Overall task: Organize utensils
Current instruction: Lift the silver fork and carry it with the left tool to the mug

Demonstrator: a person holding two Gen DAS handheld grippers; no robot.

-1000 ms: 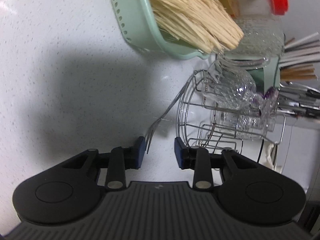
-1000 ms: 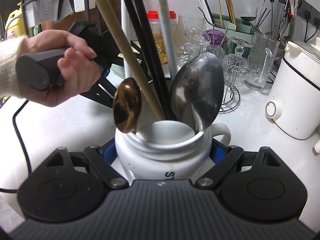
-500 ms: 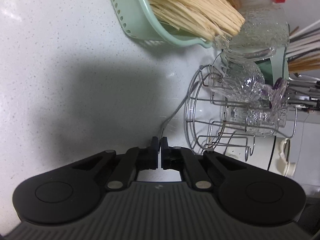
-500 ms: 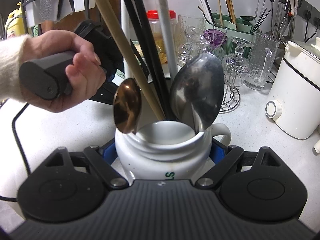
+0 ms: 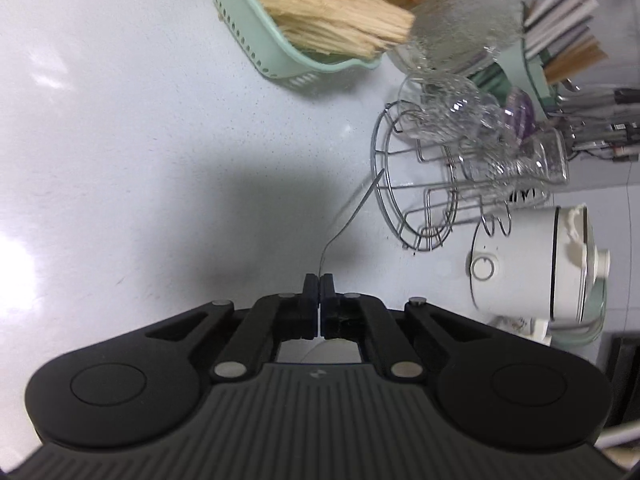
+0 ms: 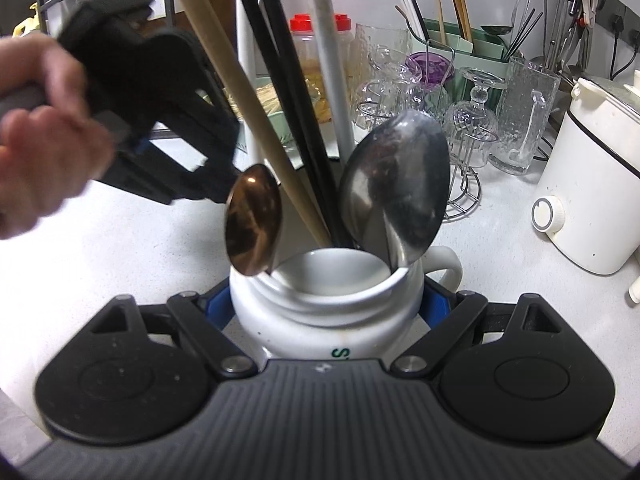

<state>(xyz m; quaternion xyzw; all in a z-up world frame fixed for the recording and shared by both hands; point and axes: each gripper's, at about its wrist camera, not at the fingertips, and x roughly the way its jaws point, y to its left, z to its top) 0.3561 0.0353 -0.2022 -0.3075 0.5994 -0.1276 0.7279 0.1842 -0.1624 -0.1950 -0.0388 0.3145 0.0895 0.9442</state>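
Note:
My left gripper (image 5: 320, 280) is shut on a thin steel fork (image 5: 352, 216), seen edge-on. The fork's handle reaches away toward the wire rack, above the white counter (image 5: 120, 140). My right gripper (image 6: 326, 302) is shut on a white ceramic mug (image 6: 304, 332), its blue pads pressing both sides. In the mug stand a copper spoon (image 6: 253, 220), a large steel spoon (image 6: 396, 188), a wooden handle (image 6: 240, 92), black chopsticks (image 6: 280, 80) and a white handle (image 6: 328, 60). A person's hand (image 6: 40, 132) holds the left gripper up at the left of the right wrist view, blurred.
A mint basket (image 5: 256, 44) of pale sticks lies at the back. A wire rack (image 5: 420, 192) with upturned glasses stands right of the fork. A white cooker (image 6: 592, 184) is at the far right, with a glass pitcher (image 6: 524, 116) and a green chopstick holder (image 6: 452, 40) behind.
My left gripper closed from open onto the fork's tine end and rose with it, off the counter. The right gripper and the mug have kept still.

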